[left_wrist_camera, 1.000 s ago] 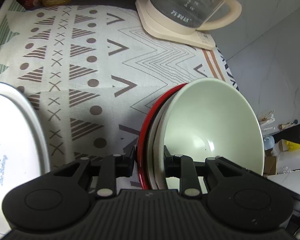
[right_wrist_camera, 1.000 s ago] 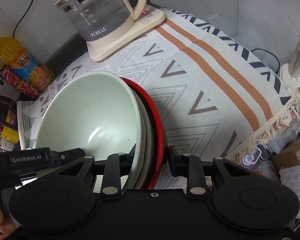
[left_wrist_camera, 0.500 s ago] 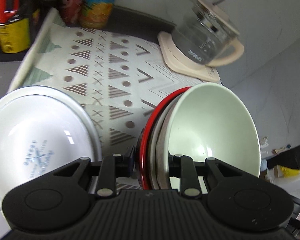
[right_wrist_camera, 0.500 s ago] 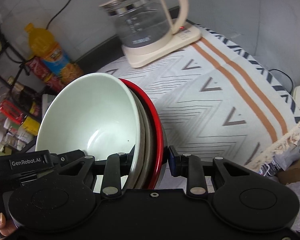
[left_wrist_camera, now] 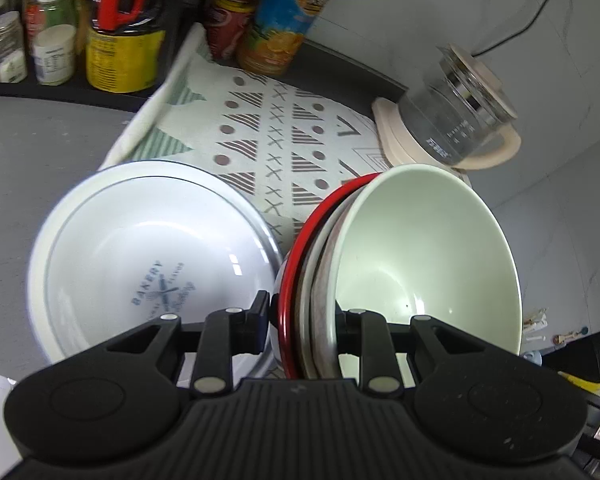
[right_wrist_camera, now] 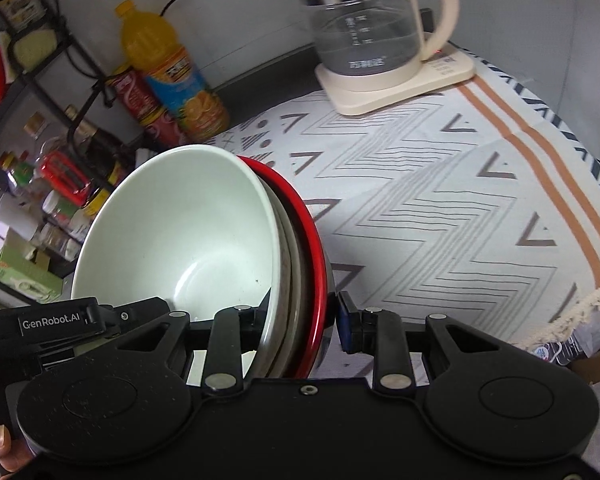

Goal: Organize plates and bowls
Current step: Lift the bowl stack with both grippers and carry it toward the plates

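- I am carrying a nested stack of bowls [left_wrist_camera: 380, 264] with both tools; the left gripper [left_wrist_camera: 302, 320] pinches its near rim from one side and the right gripper [right_wrist_camera: 302, 318] pinches the same stack from the other, each closed on the bundle of rims and not gaping.
- Over the last second the view has swung away from the kettle [left_wrist_camera: 456, 120] end of the patterned cloth [right_wrist_camera: 440, 208]; a second ago only the edge of the white dish [left_wrist_camera: 148, 256] showed in the left view, and now its whole basin lies just beside the stack, to the left of it.
- The bottles [left_wrist_camera: 276, 20] and jars along the back have also come into view; I judge the stack is nearly over the place where it belongs, in or next to that white dish, so the carrying step looks close to done.
- The stack itself: a pale green bowl [right_wrist_camera: 180, 240] innermost and on top, a speckled grey one under it, a red-rimmed one [right_wrist_camera: 312, 248] outermost; all tilted steeply in my grip, clear of the cloth, rims tightly together.
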Tool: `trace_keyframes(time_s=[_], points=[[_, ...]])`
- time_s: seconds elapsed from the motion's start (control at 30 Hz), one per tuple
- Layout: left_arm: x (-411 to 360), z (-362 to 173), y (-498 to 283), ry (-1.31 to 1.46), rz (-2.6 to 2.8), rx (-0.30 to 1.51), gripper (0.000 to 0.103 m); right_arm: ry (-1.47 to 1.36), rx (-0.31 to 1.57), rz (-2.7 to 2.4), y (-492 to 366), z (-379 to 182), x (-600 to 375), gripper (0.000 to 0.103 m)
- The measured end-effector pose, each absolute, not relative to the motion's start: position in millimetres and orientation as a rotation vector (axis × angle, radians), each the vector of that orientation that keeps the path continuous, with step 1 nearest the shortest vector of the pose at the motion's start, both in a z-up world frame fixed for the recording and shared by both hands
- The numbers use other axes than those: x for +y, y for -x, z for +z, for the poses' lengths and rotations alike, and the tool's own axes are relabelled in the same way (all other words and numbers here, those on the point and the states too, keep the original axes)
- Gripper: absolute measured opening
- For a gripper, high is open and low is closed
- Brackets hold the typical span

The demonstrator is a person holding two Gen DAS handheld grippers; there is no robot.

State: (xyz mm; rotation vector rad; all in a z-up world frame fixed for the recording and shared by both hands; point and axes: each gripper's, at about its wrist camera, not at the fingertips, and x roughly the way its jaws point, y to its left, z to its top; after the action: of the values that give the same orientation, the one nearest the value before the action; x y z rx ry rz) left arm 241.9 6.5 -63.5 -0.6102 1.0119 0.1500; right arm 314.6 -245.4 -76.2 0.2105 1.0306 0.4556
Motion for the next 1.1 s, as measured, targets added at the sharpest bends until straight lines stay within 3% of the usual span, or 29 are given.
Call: trace_keyframes(time_s=[1.1], points=[[106.2,-79.6,-189.3,0.777,0.431,0.953,0.025,-0.089,1.076,0.692,-314.7,-90.1,-125.8,0.028]])
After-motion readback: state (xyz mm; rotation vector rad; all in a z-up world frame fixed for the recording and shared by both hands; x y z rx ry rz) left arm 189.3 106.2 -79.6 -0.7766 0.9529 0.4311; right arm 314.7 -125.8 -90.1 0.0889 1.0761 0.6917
